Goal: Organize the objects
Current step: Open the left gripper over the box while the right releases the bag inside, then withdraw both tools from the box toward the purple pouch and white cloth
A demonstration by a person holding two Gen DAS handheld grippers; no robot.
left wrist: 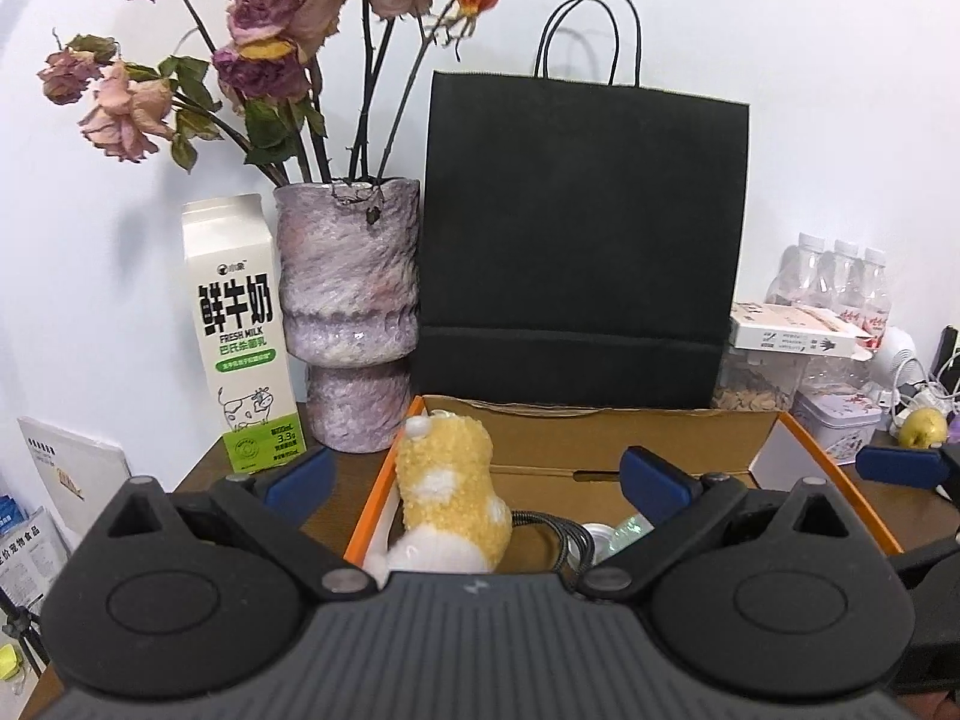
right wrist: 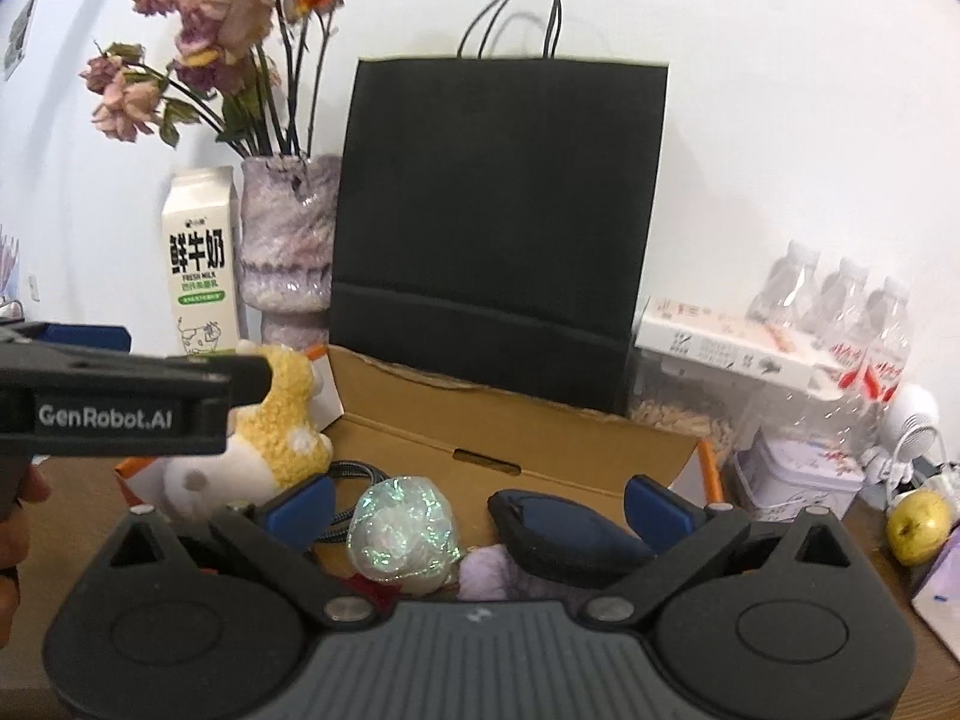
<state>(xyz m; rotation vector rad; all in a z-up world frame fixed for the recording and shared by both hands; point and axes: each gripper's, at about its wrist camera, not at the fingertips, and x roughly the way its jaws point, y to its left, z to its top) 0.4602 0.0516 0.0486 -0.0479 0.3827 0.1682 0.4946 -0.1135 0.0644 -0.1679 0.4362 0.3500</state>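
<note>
black bag, yellow-white plush, mottled purple vase

Left tool: matte black plastic body, ribbed dark-grey centre housing w/ small white logo. Two round black hubs, raised disc on each, triangular cut-outs above. Black link arms w/ silver pivot pins. Fingertips blue, blocky.

Right tool: same build, blue pads, silver pins, grey ribbed housing.

Side of left tool in right wrist view: black, white "GenRobot.AI" lettering. Bare skin of hand at frame edge.
</note>
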